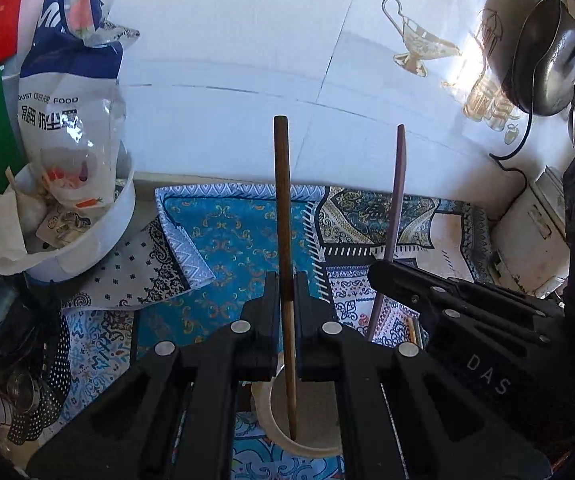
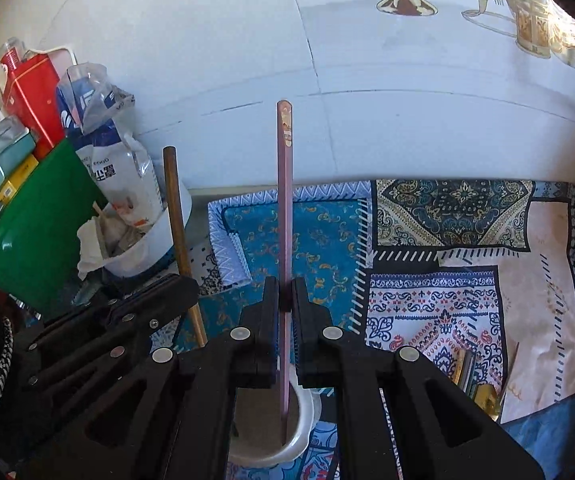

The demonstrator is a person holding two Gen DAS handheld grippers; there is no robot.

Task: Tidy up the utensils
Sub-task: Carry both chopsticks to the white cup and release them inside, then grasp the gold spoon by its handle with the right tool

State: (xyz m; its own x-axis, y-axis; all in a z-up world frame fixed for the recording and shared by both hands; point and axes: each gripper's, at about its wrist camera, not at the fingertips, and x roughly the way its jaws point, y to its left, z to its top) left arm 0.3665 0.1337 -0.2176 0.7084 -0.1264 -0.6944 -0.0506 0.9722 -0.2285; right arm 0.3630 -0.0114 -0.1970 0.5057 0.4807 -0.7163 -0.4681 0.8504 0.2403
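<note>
My left gripper point(image 1: 286, 292) is shut on a brown wooden chopstick point(image 1: 283, 208), held upright with its lower tip inside a white cup point(image 1: 265, 416) below the jaws. My right gripper point(image 2: 285, 300) is shut on a reddish-purple chopstick point(image 2: 284, 200), also upright, its lower tip inside the same white cup point(image 2: 301, 436). The right gripper point(image 1: 383, 268) with its purple chopstick point(image 1: 397, 196) shows to the right in the left wrist view. The left gripper point(image 2: 183, 284) and the brown chopstick point(image 2: 177, 216) show to the left in the right wrist view.
A patterned blue cloth point(image 1: 223, 240) covers the counter. A white bowl point(image 1: 103, 236) with a plastic bag point(image 1: 71, 120) and scraps stands at left, beside a green board point(image 2: 39, 220) and red tin point(image 2: 31, 92). A dark pan point(image 1: 547, 60) hangs at right. More utensils point(image 2: 483, 384) lie at right.
</note>
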